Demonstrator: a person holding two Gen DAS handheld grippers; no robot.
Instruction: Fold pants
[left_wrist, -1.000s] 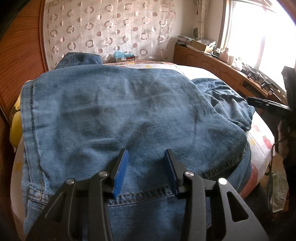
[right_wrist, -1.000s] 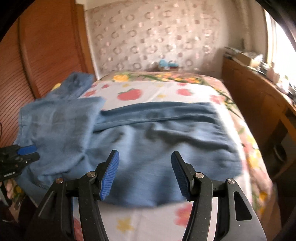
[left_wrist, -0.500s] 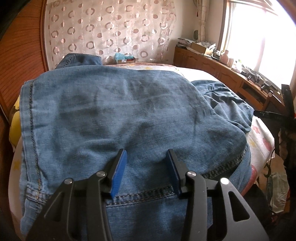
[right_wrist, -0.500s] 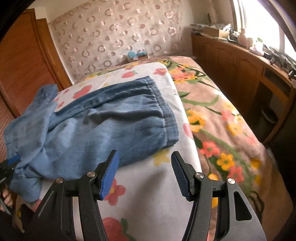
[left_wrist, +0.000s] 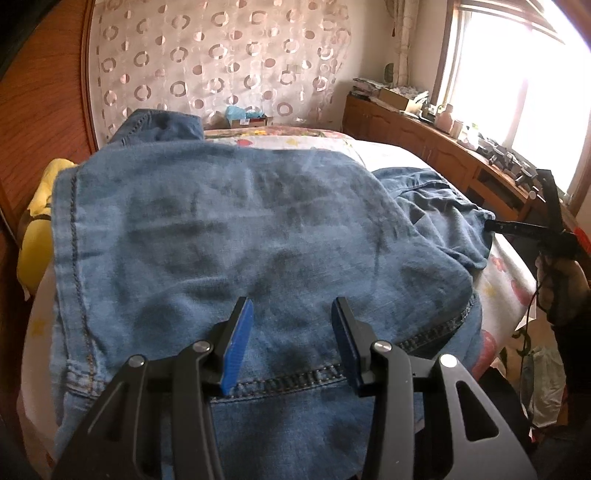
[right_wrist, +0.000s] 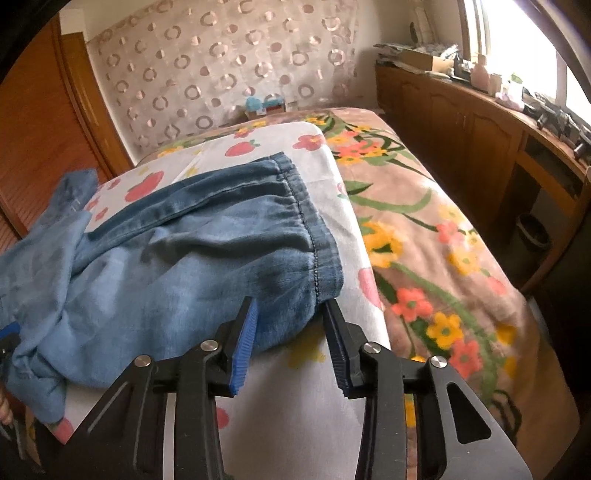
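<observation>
**Right gripper at the elastic waistband corner; left gripper over the leg hems**

The denim pants (right_wrist: 192, 258) lie across the bed's strawberry-print sheet (right_wrist: 303, 398), long axis running from the left gripper (left_wrist: 291, 332) to the right gripper (right_wrist: 290, 332). The right gripper's jaws are spread, bracketing the near corner of the gathered waistband (right_wrist: 314, 236), not closed on it. The left gripper is also spread, poised above a stitched hem (left_wrist: 280, 380), gripping nothing. Judged next: the right closes first. A floral blanket (right_wrist: 436, 236) lies beyond the sheet; wooden cabinets (right_wrist: 461, 122) stand beneath the window.
</observation>
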